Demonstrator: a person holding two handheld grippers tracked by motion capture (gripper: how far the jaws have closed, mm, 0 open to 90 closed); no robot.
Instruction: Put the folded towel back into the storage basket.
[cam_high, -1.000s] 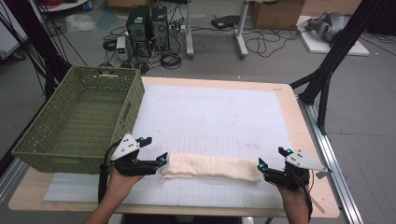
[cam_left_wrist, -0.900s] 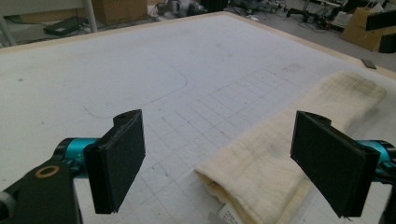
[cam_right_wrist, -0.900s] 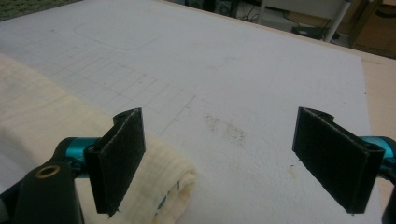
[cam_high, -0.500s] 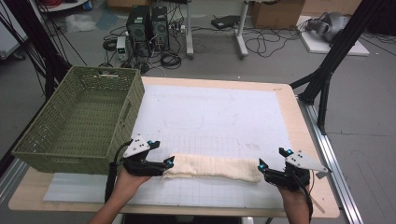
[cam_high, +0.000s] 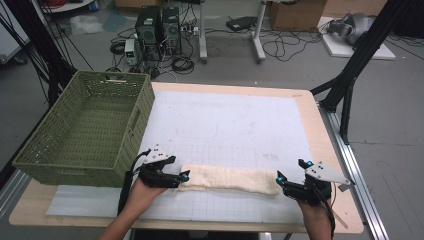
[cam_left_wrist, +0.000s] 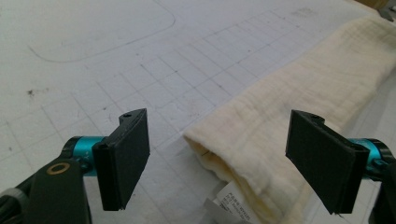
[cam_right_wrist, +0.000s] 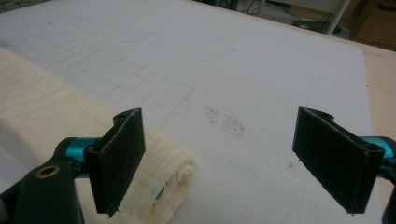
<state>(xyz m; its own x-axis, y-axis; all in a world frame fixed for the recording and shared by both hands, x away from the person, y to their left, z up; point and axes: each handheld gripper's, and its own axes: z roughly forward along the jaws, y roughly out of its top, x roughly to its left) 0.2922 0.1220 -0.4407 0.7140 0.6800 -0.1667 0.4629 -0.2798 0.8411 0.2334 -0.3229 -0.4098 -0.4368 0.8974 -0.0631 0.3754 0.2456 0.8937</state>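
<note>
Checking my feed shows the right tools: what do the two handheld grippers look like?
Both the left gripper and the right gripper have black bodies with a pale grey three-cornered plate on top and teal fittings near the tips. Their fingers are flat black rectangular pads on teal mounts, with a brass-ringed hole in the black arm below. A black cable trails back from each. No sleeves show on the forearms.

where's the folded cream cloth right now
In the high view the folded cream cloth lies along the near edge of the white mat, between the left gripper and right gripper.
</note>
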